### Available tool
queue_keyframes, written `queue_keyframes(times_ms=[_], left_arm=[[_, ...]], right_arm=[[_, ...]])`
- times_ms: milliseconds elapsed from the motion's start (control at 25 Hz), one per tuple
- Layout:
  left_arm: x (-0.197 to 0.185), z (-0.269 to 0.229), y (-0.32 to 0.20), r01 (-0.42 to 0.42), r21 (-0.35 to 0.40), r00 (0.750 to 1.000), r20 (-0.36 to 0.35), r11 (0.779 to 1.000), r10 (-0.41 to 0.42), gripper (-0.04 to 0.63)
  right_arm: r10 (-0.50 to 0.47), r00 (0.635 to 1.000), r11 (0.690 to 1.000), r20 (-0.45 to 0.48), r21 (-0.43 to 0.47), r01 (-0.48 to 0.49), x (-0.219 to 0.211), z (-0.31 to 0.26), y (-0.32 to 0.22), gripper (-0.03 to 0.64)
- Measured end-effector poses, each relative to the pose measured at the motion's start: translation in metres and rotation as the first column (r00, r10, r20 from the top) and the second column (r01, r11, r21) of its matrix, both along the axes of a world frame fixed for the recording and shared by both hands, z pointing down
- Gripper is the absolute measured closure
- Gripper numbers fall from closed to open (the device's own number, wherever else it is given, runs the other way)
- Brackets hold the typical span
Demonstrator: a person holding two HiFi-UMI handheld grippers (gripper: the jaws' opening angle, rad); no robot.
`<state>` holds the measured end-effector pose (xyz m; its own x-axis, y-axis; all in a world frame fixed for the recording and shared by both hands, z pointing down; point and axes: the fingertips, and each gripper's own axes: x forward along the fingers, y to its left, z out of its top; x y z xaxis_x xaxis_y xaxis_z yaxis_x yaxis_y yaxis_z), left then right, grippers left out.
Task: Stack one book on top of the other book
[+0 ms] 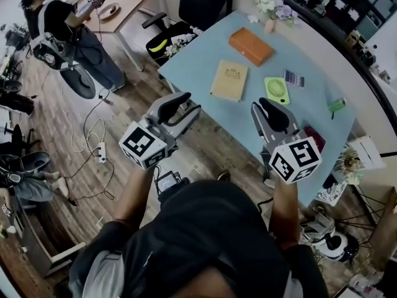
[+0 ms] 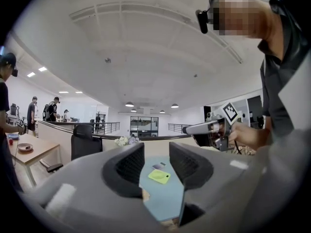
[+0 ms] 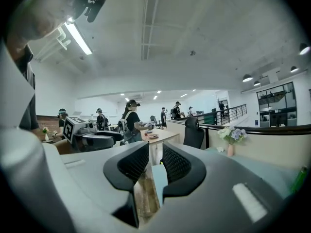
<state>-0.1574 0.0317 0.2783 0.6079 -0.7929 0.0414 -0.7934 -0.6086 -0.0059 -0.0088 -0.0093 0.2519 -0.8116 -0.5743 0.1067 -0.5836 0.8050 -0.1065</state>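
Observation:
Two books lie apart on the light blue table (image 1: 198, 67): an orange book (image 1: 251, 46) towards the far side and a tan book (image 1: 229, 79) nearer me. Both grippers hover in the air short of the table's near edge, holding nothing. My left gripper (image 1: 181, 106) (image 2: 156, 161) is open, and the table (image 2: 163, 198) shows through its gap. My right gripper (image 1: 267, 107) (image 3: 155, 161) is open by a narrow gap, with floor and the table's corner (image 3: 158, 178) visible between its jaws. Neither book shows in the gripper views.
Beside the tan book on the table are a green fan-like item (image 1: 276, 90) (image 2: 159, 176), a small calculator (image 1: 294, 79), a flower vase (image 1: 271, 8) and a dark red item (image 1: 313, 135). A black office chair (image 1: 186, 11) stands at the table's far left. A person (image 1: 74, 30) stands far left.

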Motion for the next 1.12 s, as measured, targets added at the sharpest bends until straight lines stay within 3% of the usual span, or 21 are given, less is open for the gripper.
queue_keyframes(times_ms=[240,520,960,1120], left_arm=[[0.023,0.004,-0.005,0.05,-0.024,0.999,0.007,0.998,-0.049,0.411],[0.05,0.013,-0.011,0.05,-0.05,0.998,0.031,0.998,-0.048,0.411],[0.085,0.019,-0.05,-0.079,-0.072,0.994,0.066,0.994,0.084,0.411],[0.084,0.019,-0.07,-0.142,-0.063,0.989,0.037,0.988,0.145,0.411]], right_arm=[[-0.044,0.999,0.999,0.014,-0.014,0.044,0.02,0.003,-0.013,0.537],[-0.037,0.998,0.999,0.047,-0.028,0.039,0.051,0.013,-0.02,0.537],[0.072,0.995,0.996,0.067,-0.061,-0.068,0.083,0.027,-0.04,0.537],[0.121,0.991,0.991,0.056,-0.067,-0.118,0.081,0.029,-0.05,0.537]])
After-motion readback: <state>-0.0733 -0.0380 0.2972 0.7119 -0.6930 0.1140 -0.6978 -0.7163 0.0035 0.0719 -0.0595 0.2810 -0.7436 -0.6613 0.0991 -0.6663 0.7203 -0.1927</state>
